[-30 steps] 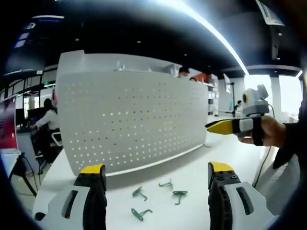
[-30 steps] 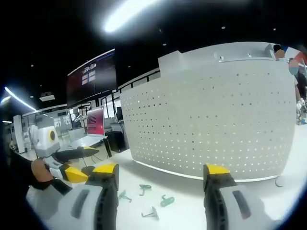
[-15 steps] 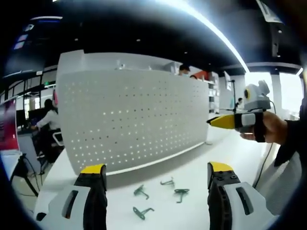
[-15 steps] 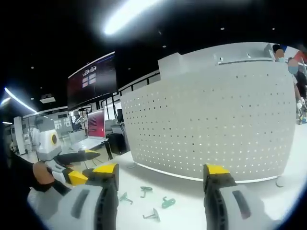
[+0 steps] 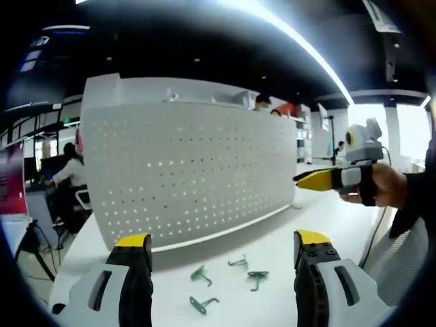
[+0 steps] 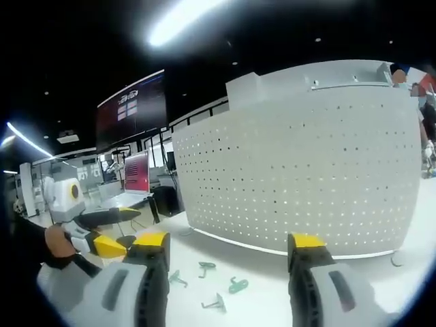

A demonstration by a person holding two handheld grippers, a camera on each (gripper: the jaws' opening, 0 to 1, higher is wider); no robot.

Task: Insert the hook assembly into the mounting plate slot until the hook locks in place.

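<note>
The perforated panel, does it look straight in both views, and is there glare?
Left gripper view: the perforated panel bulges, bent by the fisheye; a ceiling light strip glares white. Right gripper view: the same bulge; a blown-out ceiling light.

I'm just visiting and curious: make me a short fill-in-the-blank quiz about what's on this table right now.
1. The number of small green hooks lying on the white table is ____.
2. The big white perforated panel stands ____ on the table.
3. The jaws of the left gripper are ____, holding nothing.
4. The jaw tips of the right gripper are coloured ____.

Missing words: four; upright; open; yellow
</note>
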